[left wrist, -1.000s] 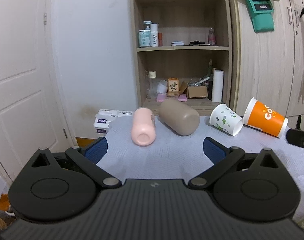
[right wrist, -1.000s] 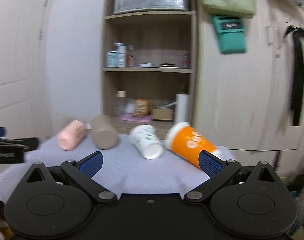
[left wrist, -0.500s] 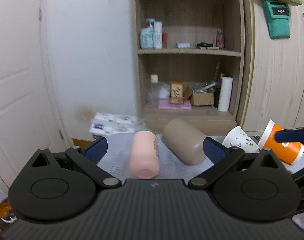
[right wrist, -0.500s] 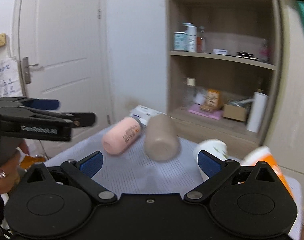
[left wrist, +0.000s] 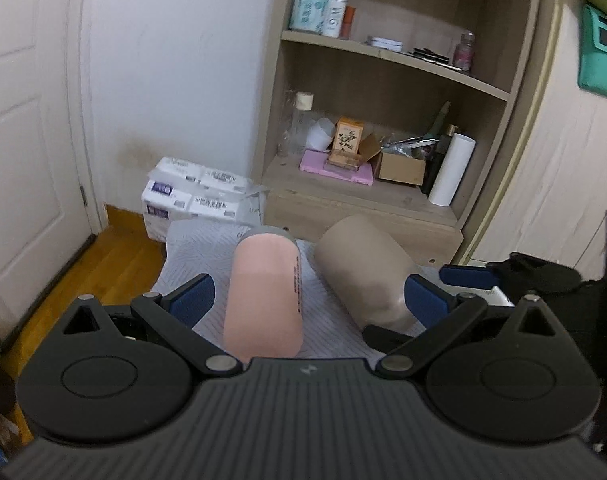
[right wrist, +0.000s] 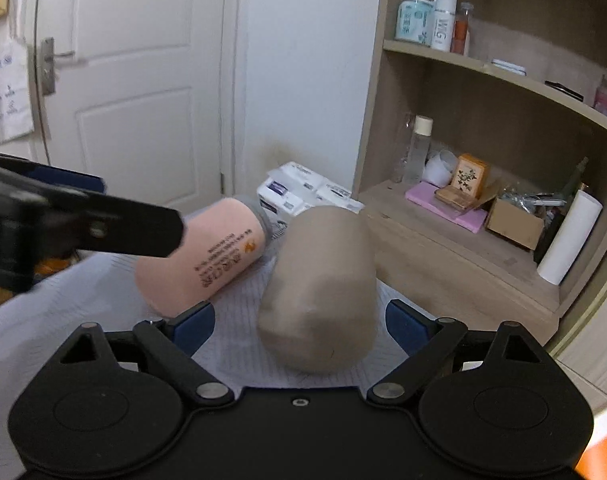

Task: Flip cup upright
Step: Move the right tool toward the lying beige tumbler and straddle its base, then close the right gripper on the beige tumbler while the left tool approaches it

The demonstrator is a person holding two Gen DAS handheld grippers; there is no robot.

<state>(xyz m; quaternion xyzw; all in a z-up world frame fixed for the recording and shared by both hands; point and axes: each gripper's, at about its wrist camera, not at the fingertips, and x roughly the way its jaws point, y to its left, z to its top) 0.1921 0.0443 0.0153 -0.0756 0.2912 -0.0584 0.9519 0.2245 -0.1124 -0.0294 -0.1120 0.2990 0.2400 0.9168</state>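
A pink cup (left wrist: 265, 296) lies on its side on the grey patterned cloth (left wrist: 201, 248), its base toward me. A tan cup (left wrist: 363, 276) lies on its side just right of it. My left gripper (left wrist: 307, 300) is open, its jaws standing either side of the pink cup's near end. In the right wrist view, the tan cup (right wrist: 321, 292) lies between the open jaws of my right gripper (right wrist: 299, 324), with the pink cup (right wrist: 207, 260) to its left. The left gripper's finger (right wrist: 103, 228) crosses in front of the pink cup.
A wooden shelf unit (left wrist: 387, 128) with bottles, boxes and a paper roll stands behind the table. Packs of tissue (left wrist: 195, 196) sit on the floor by a white door (left wrist: 23, 120). An orange cup edge (right wrist: 603, 456) shows at the lower right.
Both grippers have moved forward and left toward the cups. The pink cup now sits between the left jaws and the tan cup between the right jaws. The white and orange cups have left view.
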